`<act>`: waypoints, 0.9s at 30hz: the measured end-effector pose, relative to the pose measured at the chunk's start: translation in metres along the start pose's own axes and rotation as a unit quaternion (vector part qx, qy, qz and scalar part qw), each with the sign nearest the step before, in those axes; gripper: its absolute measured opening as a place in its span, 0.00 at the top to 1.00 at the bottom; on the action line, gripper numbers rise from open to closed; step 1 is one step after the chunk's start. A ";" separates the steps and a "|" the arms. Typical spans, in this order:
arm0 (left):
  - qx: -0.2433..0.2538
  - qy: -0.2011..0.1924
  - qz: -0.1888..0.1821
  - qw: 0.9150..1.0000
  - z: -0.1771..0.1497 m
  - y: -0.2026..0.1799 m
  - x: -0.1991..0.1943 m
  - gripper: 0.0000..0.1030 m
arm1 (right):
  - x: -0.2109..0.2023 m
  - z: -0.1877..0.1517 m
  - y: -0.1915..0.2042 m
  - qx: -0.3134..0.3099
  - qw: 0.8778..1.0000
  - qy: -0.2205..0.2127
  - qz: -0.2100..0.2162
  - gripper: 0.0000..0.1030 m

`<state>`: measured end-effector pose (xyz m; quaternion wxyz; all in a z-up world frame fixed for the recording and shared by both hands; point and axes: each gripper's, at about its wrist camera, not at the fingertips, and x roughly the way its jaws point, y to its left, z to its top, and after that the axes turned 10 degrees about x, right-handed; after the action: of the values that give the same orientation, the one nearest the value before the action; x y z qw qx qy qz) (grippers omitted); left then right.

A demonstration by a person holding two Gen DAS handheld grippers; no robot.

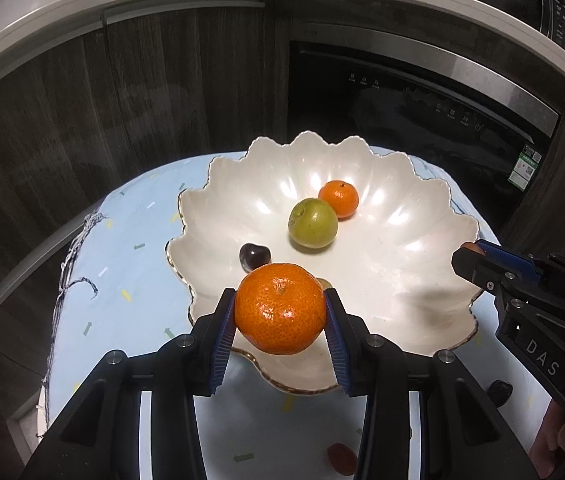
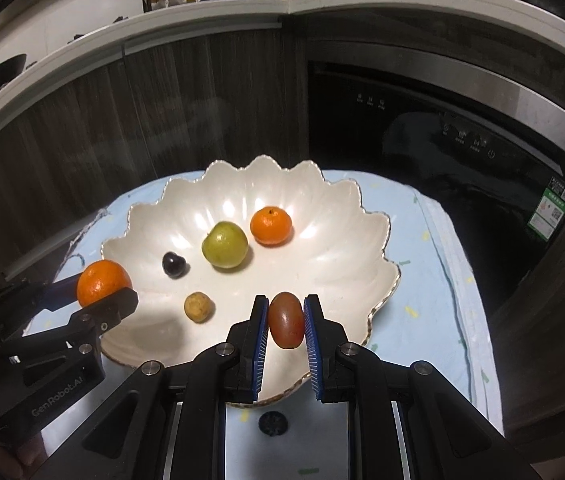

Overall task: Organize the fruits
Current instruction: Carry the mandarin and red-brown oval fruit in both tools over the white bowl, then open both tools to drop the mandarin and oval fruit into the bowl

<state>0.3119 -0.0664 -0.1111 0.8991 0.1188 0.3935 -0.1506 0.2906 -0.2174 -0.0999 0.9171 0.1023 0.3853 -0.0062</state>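
**Fruit in and around the bowl**

A white scalloped ceramic bowl (image 2: 322, 264) sits on a pale blue patterned cloth (image 2: 426, 292). In it, from left to right in the right wrist view: a dark round cherry (image 2: 173, 265), a green round fruit (image 2: 224, 250), a small orange mandarin (image 2: 271, 225). A small tan round fruit (image 2: 198, 307) lies nearer, before the cherry.

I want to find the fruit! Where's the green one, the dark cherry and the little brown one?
green fruit (image 2: 225, 250), right wrist view, its middle
dark cherry (image 2: 173, 264), right wrist view, its top
brown fruit (image 2: 199, 307), right wrist view, its middle
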 end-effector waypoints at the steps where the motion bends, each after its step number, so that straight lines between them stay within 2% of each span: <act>1: -0.001 0.002 -0.002 1.000 -0.001 0.000 0.001 0.59 | 0.001 -0.001 0.000 0.000 1.000 0.002 0.000 0.81; 9: -0.002 0.009 0.009 1.000 -0.001 0.000 0.000 0.57 | 0.003 0.000 0.001 0.002 1.000 0.007 0.000 0.80; 11: 0.000 0.001 0.019 1.000 -0.001 -0.001 -0.003 0.44 | 0.003 0.000 0.000 0.003 1.000 0.007 -0.001 0.74; 12: 0.000 -0.004 0.023 1.000 -0.001 0.000 -0.005 0.35 | 0.002 0.001 0.000 0.003 1.000 0.006 -0.001 0.67; 13: 0.000 -0.008 0.026 1.000 -0.001 0.000 -0.007 0.31 | 0.001 0.001 -0.001 0.004 1.000 0.004 -0.001 0.62; 17: -0.001 -0.012 0.030 0.999 0.002 0.002 -0.010 0.21 | -0.002 0.003 -0.003 0.007 1.000 -0.001 -0.003 0.52; 19: -0.005 -0.017 0.036 0.999 0.002 0.004 -0.013 0.12 | -0.005 0.003 -0.004 0.013 1.000 -0.006 -0.004 0.29; 21: -0.010 -0.020 0.042 0.999 0.002 0.006 -0.015 0.07 | -0.010 0.004 -0.006 0.018 1.000 -0.018 -0.010 0.21; 27: -0.010 -0.026 0.049 0.998 0.002 0.006 -0.021 0.03 | -0.016 0.007 -0.010 0.026 0.999 -0.029 -0.017 0.19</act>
<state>0.3024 -0.0580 -0.0936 0.9162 0.1254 0.3655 -0.1058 0.2835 -0.2300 -0.0856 0.9248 0.1190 0.3598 -0.0345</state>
